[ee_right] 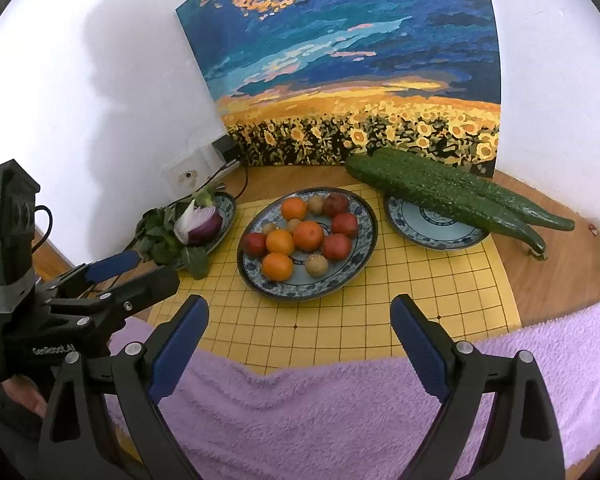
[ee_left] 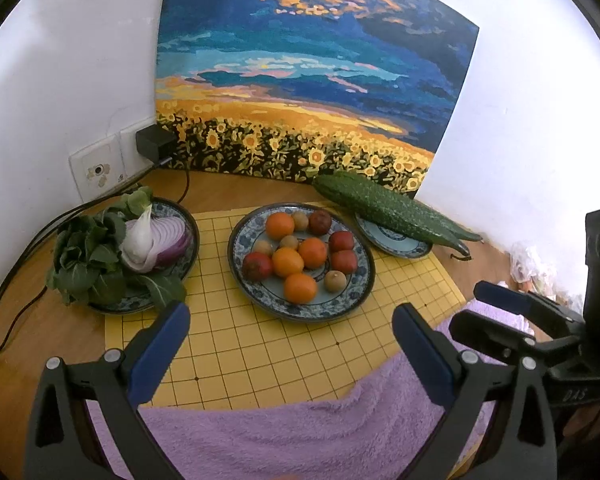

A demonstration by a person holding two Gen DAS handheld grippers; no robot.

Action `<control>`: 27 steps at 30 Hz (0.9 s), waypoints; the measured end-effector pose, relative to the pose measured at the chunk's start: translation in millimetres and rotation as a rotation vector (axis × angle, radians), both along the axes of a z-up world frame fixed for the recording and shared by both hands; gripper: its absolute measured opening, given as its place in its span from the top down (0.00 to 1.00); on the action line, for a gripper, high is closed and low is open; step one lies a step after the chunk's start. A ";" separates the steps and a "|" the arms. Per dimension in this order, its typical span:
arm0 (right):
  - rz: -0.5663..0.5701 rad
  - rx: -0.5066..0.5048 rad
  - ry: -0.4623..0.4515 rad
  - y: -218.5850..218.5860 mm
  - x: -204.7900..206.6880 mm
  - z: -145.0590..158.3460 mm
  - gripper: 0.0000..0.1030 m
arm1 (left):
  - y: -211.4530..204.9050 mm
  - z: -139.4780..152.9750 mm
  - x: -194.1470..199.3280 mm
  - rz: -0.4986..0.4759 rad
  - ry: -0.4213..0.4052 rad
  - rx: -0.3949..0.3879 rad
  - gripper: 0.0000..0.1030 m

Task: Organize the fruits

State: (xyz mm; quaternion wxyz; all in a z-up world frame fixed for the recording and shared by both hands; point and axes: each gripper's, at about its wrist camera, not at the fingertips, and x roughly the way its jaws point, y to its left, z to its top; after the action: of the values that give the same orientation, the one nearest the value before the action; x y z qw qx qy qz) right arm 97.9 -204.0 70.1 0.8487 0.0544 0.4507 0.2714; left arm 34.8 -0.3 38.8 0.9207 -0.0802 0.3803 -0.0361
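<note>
This looks like a home, a corner of a lived-in room. A sunflower painting (ee_left: 308, 80) leans against the white wall, a charger (ee_left: 153, 142) sits in a wall socket, and patterned plates (ee_left: 300, 308) of fruit and vegetables (kitchen fare) stand on a wooden bench (ee_left: 16, 368) beside a fluffy purple towel (ee_left: 300, 432).

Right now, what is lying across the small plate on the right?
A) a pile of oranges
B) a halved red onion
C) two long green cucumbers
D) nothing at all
C: two long green cucumbers rest across the small plate; the halved onion sits on the left plate, the oranges on the middle one.
</note>
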 end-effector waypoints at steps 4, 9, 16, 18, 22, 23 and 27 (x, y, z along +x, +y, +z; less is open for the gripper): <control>0.012 -0.003 0.005 2.8 -0.1 -1.0 0.09 | -0.2 -1.4 0.4 0.001 0.005 -0.001 0.00; 0.026 -0.008 0.011 5.4 1.0 -2.5 0.09 | 0.3 -2.6 0.8 -0.001 0.008 -0.002 0.00; 0.030 -0.012 0.021 8.0 2.0 -4.6 0.09 | -0.1 -4.2 2.0 0.000 0.016 -0.003 0.00; 0.031 -0.013 0.023 8.6 2.6 -5.2 0.09 | -0.1 -4.9 1.6 0.001 0.018 -0.005 0.00; 0.036 -0.015 0.028 10.0 2.8 -6.0 0.09 | -0.6 -5.2 3.8 -0.006 0.021 -0.003 0.00; 0.037 -0.016 0.030 10.3 2.9 -6.3 0.09 | -0.6 -5.4 4.2 -0.006 0.022 -0.002 0.00; 0.038 -0.018 0.035 11.6 3.2 -7.8 0.09 | -0.6 -6.1 5.3 -0.006 0.024 0.000 0.00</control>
State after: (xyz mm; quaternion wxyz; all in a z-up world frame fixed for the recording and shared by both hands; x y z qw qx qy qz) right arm 101.0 -192.4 62.4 0.8358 0.0428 0.4688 0.2825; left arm 40.2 -0.8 32.8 0.9159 -0.0794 0.3917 -0.0379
